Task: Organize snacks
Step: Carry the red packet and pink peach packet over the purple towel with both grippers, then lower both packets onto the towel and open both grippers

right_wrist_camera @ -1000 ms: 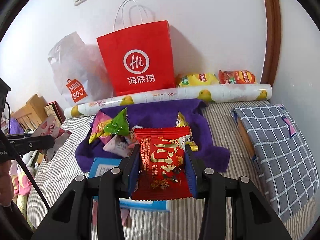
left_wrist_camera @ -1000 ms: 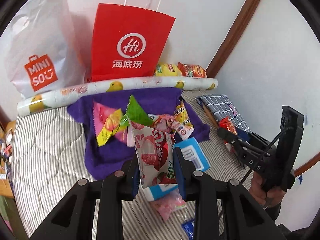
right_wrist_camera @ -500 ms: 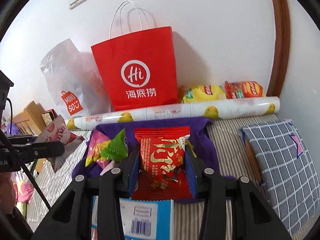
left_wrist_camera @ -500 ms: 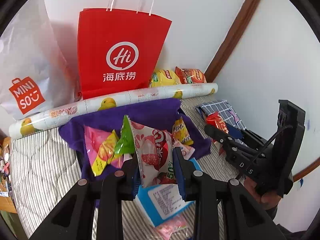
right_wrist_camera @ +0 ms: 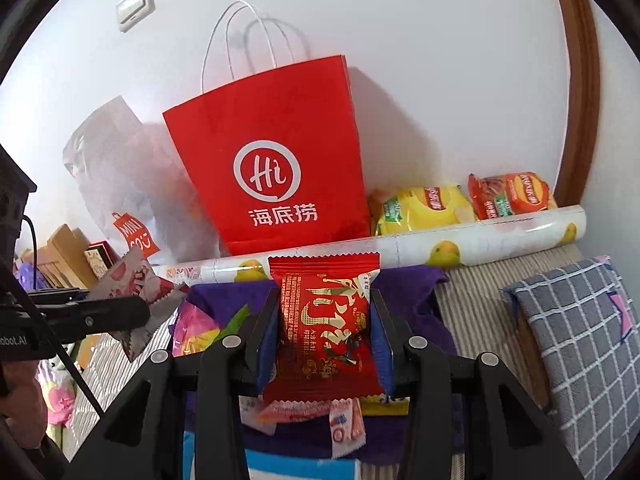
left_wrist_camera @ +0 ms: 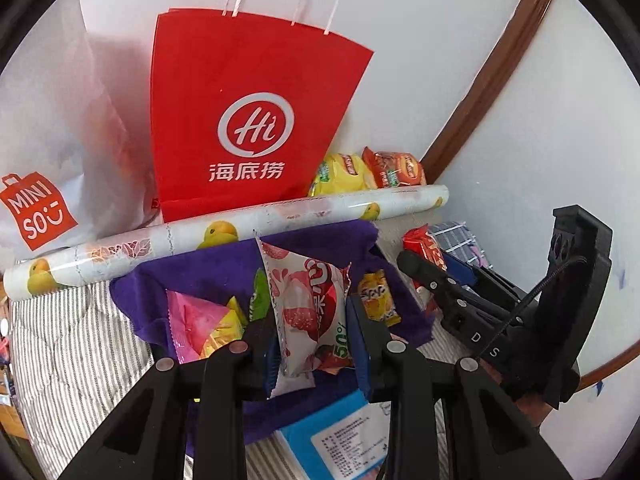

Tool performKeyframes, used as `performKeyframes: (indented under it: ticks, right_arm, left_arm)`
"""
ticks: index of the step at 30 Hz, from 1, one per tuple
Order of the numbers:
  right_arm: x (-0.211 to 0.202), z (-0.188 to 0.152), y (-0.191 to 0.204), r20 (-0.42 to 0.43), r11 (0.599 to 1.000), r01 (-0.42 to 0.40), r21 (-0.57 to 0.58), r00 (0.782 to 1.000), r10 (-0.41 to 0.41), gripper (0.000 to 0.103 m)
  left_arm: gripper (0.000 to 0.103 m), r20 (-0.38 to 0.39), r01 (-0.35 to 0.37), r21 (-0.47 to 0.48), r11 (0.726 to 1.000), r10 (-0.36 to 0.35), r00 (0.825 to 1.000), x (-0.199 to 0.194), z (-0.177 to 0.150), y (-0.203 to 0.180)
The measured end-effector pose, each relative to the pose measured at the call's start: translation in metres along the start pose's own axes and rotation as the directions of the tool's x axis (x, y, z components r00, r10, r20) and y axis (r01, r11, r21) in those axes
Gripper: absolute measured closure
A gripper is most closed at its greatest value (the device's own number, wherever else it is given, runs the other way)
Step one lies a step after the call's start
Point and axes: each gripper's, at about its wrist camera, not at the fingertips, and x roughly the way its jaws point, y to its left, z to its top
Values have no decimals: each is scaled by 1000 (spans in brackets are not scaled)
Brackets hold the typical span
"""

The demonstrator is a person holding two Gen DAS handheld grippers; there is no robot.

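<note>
My left hand-held gripper [left_wrist_camera: 312, 344] clamps a white strawberry-print snack packet [left_wrist_camera: 308, 308], my right hand-held gripper [right_wrist_camera: 324, 344] a red foil snack packet [right_wrist_camera: 324, 320]

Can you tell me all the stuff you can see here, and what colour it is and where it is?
Paper carrier bag: 1, red, upright against the wall.
Plastic shopping bag: 1, white, left of the red one.
Rolled printed sheet: 1, white with yellow fruit, lying before the bags.
Chip packets: 2, yellow and orange, behind the roll.
Fleece cloth: 1, purple, on the striped bed.
Loose small snack packets: several, pink, green, yellow, on the cloth.
Flat box: 1, blue, near edge.
Checked pillow: 1, grey, right.
Strawberry snack packet: 1, white-pink, in the left gripper.
Foil snack packet: 1, red, in the right gripper.
</note>
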Motion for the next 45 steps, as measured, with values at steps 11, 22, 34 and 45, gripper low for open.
performKeyframes:
  ticks: [11,22,34,45]
  right_arm:
    - [28,-19,-9,-45,1000,-12,15,999,12,62]
    - [32,-24,-13,-59,1000,-9,21,998,10,62]
    - [39,-26,-9,-87,1000,-10,-3,996,10,62]
    - [45,-27,-17,-118,1000,-13,27,993,16,62]
  left_arm:
    - [75,-25,-4,-12,1000,4,1000,16,-1,6]
    - [75,-35,-10,-27,1000,9,999,23,-1,12]
    - [75,-60,-17,-46,999,14,998,36,-2,16]
    - [75,-56,-10,-95,995,4,998,38,0,32]
